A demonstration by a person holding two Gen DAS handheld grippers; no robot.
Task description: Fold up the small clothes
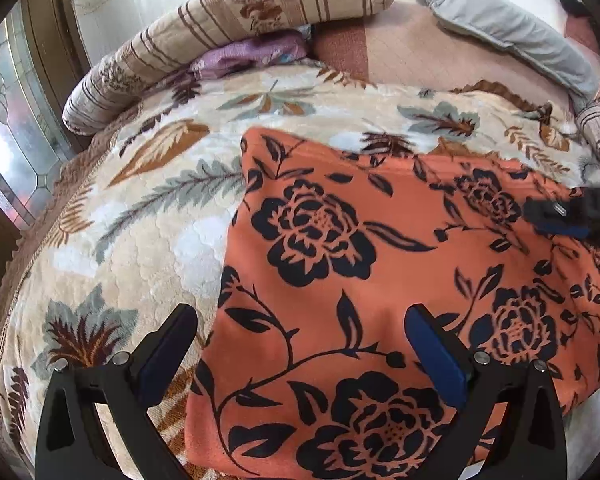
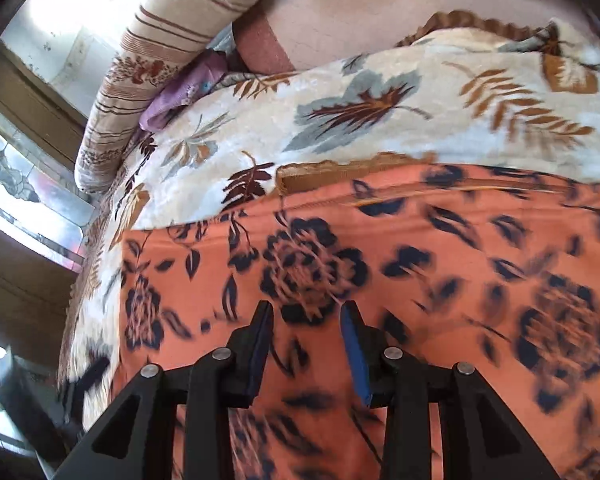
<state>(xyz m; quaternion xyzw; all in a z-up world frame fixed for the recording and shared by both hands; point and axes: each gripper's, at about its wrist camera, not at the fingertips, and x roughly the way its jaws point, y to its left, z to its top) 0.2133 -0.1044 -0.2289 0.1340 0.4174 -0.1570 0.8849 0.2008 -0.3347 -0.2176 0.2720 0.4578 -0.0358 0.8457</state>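
Note:
An orange garment with black flowers (image 1: 340,264) lies spread on the leaf-patterned bed blanket (image 1: 148,216). My left gripper (image 1: 300,328) is wide open above the garment's near left part, one finger over the blanket, the other over the cloth, holding nothing. My right gripper (image 2: 306,316) hovers low over the same garment (image 2: 420,280), jaws partly apart with cloth showing between them, holding nothing; this view is motion-blurred. The right gripper also shows in the left wrist view (image 1: 568,220) at the garment's right side.
A striped floral bolster (image 1: 220,28) and a purple cloth (image 1: 252,56) lie at the head of the bed. A grey pillow (image 1: 512,36) lies at the back right. A window (image 1: 8,128) is on the left, beyond the bed's edge.

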